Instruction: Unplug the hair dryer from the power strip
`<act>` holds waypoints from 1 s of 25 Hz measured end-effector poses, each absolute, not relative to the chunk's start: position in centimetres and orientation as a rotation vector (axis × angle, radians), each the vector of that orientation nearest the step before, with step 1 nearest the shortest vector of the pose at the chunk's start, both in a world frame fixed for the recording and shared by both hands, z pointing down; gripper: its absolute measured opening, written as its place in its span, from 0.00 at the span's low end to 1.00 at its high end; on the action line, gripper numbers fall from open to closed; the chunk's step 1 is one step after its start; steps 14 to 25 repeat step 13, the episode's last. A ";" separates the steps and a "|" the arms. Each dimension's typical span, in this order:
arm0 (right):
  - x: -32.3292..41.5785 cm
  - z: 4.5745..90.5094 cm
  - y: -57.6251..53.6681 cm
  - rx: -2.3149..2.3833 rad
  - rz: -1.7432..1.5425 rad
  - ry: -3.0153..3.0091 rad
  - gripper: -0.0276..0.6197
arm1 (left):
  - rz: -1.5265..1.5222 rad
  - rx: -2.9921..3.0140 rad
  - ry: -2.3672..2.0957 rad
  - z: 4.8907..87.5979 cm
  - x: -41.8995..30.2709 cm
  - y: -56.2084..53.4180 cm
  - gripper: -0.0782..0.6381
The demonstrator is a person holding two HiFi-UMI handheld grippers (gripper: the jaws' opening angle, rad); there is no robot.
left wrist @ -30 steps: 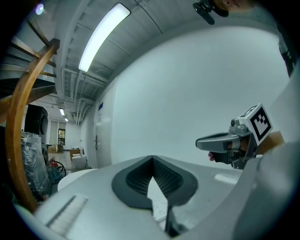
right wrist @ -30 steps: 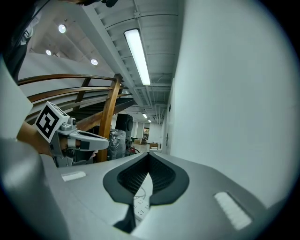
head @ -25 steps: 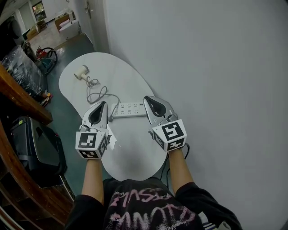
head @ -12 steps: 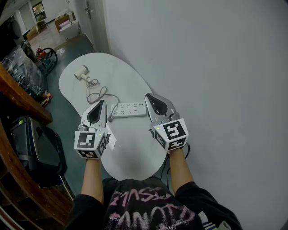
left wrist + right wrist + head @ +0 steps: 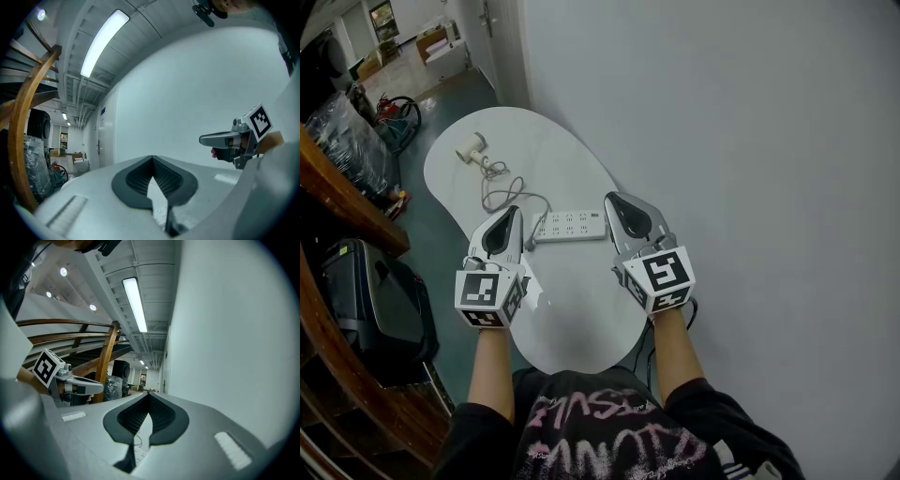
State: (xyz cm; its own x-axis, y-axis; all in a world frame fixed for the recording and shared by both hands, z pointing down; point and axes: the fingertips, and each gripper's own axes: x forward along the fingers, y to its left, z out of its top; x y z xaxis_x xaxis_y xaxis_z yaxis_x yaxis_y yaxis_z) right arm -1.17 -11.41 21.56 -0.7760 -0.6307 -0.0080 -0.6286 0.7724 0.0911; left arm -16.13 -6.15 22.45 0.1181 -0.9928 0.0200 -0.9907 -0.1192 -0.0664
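Note:
A small cream hair dryer (image 5: pixel 472 149) lies at the far end of the white oval table (image 5: pixel 581 319). Its grey cord (image 5: pixel 508 194) loops toward the left end of the white power strip (image 5: pixel 570 227) in the middle of the table. My left gripper (image 5: pixel 509 216) hovers level just left of the strip, jaws shut and empty. My right gripper (image 5: pixel 613 202) hovers at the strip's right end, also shut on nothing. In the left gripper view the left gripper (image 5: pixel 152 160) has its tips together, and the strip (image 5: pixel 160 214) shows through the gap below. The right gripper view shows the right gripper (image 5: pixel 149 395) the same.
A plain white wall (image 5: pixel 750 141) runs along the table's right side. A curved wooden railing (image 5: pixel 337 202) and a black case (image 5: pixel 380 309) on the floor stand to the left. Boxes and coiled hoses (image 5: pixel 394 112) lie beyond the table's far end.

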 end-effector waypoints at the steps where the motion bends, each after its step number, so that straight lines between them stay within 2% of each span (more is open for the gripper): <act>1: -1.2 21.5 -11.3 1.041 -0.140 -2.938 0.06 | -0.094 -2.323 2.060 22.5 -16.1 -6.1 0.12; 25: -0.9 21.4 -10.8 1.027 -0.152 -2.946 0.06 | -0.118 -2.304 2.048 22.3 -15.8 -5.5 0.12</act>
